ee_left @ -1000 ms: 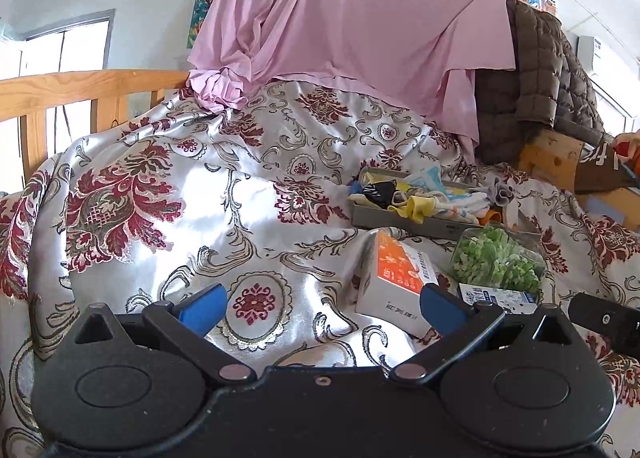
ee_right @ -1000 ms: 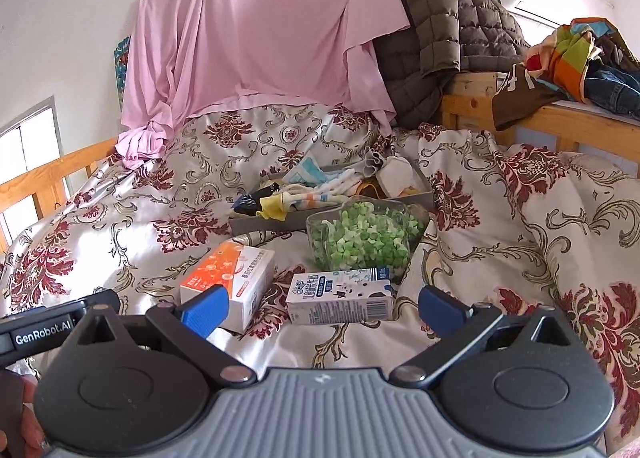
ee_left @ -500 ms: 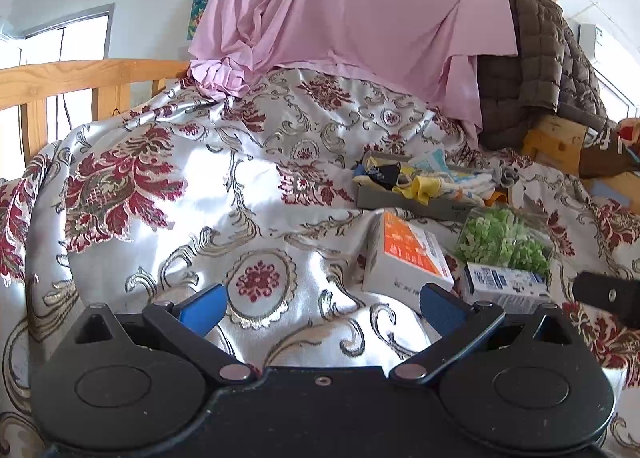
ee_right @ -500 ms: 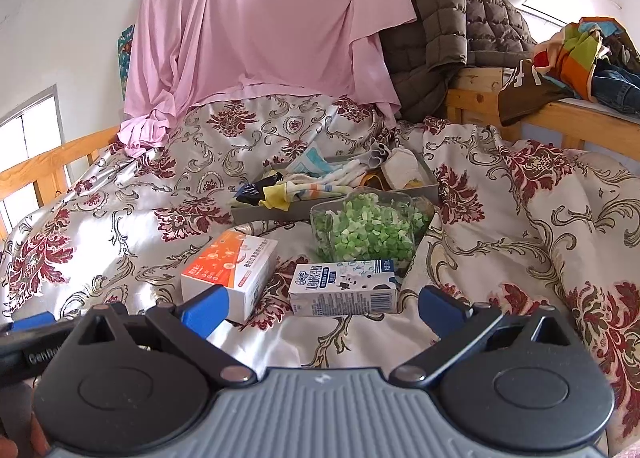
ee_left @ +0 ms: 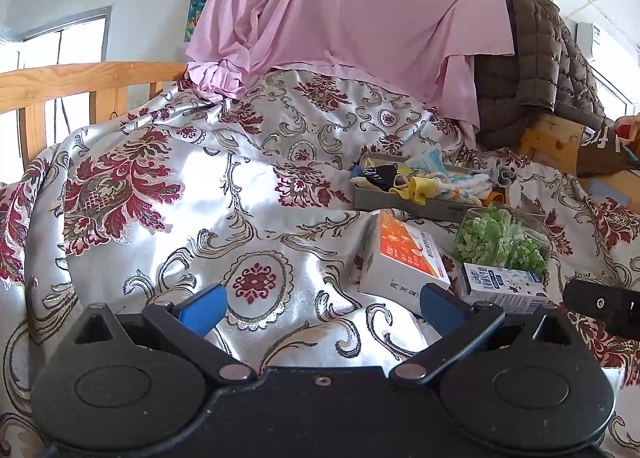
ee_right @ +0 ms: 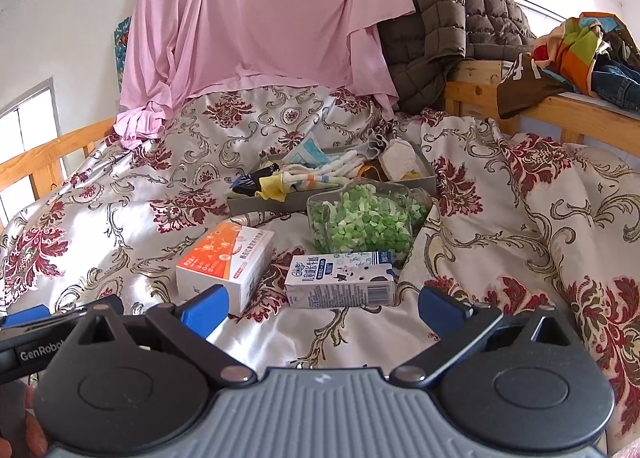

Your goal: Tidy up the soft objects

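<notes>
A shallow grey tray (ee_right: 428, 177) (ee_left: 404, 204) on the bed holds several small soft items: socks, a yellow cloth (ee_right: 272, 187), a striped sock (ee_right: 320, 177). In front of it lie a clear tub of green foam bits (ee_right: 362, 223) (ee_left: 500, 240), an orange-and-white box (ee_right: 226, 258) (ee_left: 404, 258) and a small milk carton (ee_right: 340, 278) (ee_left: 500, 286). My right gripper (ee_right: 322, 308) is open just short of the carton, holding nothing. My left gripper (ee_left: 320, 306) is open over bare bedspread, left of the box.
A floral satin bedspread (ee_left: 180, 194) covers the bed. A pink sheet (ee_right: 260, 18) and a brown quilted jacket (ee_right: 452, 14) hang at the back. Wooden rails run at left (ee_left: 80, 78) and right (ee_right: 560, 106), the right one piled with clothes (ee_right: 580, 38).
Both grippers have shifted a little closer to the items and stay open; the left view has panned so the box and carton sit nearer its right fingertip.
</notes>
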